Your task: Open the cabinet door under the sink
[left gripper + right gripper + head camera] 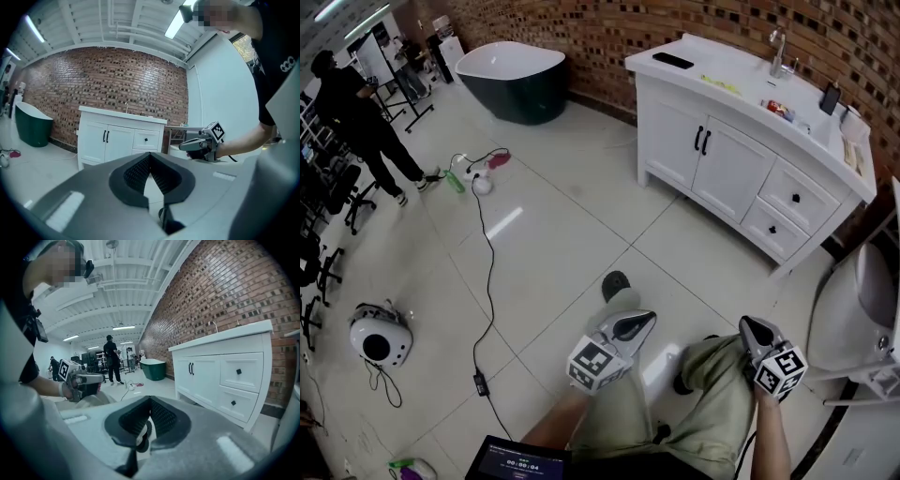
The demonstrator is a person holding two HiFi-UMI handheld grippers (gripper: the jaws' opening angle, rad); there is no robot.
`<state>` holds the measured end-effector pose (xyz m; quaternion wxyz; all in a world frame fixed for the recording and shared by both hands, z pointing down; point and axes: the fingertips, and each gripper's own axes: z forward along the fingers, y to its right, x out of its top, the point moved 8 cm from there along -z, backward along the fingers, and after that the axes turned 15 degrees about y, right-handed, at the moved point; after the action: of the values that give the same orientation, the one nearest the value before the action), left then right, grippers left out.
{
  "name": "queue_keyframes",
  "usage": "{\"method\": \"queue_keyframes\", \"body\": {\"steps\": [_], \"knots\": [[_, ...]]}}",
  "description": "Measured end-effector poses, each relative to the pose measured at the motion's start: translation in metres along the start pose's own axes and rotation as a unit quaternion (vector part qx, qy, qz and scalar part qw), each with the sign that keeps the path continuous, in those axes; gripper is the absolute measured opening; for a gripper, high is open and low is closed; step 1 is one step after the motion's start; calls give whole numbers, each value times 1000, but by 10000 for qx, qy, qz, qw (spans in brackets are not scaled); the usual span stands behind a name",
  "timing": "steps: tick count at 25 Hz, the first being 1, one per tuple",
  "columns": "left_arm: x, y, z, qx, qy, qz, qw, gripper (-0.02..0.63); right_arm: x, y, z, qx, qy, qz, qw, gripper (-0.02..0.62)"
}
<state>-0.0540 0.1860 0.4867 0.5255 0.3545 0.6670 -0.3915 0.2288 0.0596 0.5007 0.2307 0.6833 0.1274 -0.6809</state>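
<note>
The white vanity cabinet (741,141) stands against the brick wall, with a faucet (778,52) on its top. Its two doors (703,155) under the sink are closed and carry black handles (703,141); two drawers (787,211) sit to their right. The same doors (105,140) show in the left gripper view, and the doors (194,373) also appear in the right gripper view. My left gripper (645,319) and right gripper (750,323) hover over the person's legs, well short of the cabinet. Each has its jaws together and holds nothing.
A dark green bathtub (511,80) stands at the back left. A black cable (487,281) runs across the tiled floor towards a white round device (380,339). A person (356,112) stands far left. A white toilet (853,319) is at my right, and a tablet (517,459) lies by my knees.
</note>
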Motion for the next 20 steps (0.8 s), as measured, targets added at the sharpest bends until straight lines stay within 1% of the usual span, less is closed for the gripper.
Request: {"method": "queue_keyframes", "body": {"steps": [5,8,10,13,17,20], "knots": [[2,-23,28,-11,-66,31,10000,15,13,8,30,11,-114,-133,9998,-9],[7,-40,39,-39,39,-104,9999,17,20,12,45,-25,-158,-291,9994,-9],[11,-52,45,-62,126,-210,9997,17,24,16,55,-33,-89,-289,9995,-9],[15,-68,55,-75,158,-214,9996,17,30,18,72,-18,1,-444,9990,-9],[17,-90,70,-43,124,-180,9998,17,23,22,101,-31,-296,-926,9953,-9],[19,-106,84,-55,136,-245,9996,17,15,32,124,-52,-443,-982,9942,-9]]}}
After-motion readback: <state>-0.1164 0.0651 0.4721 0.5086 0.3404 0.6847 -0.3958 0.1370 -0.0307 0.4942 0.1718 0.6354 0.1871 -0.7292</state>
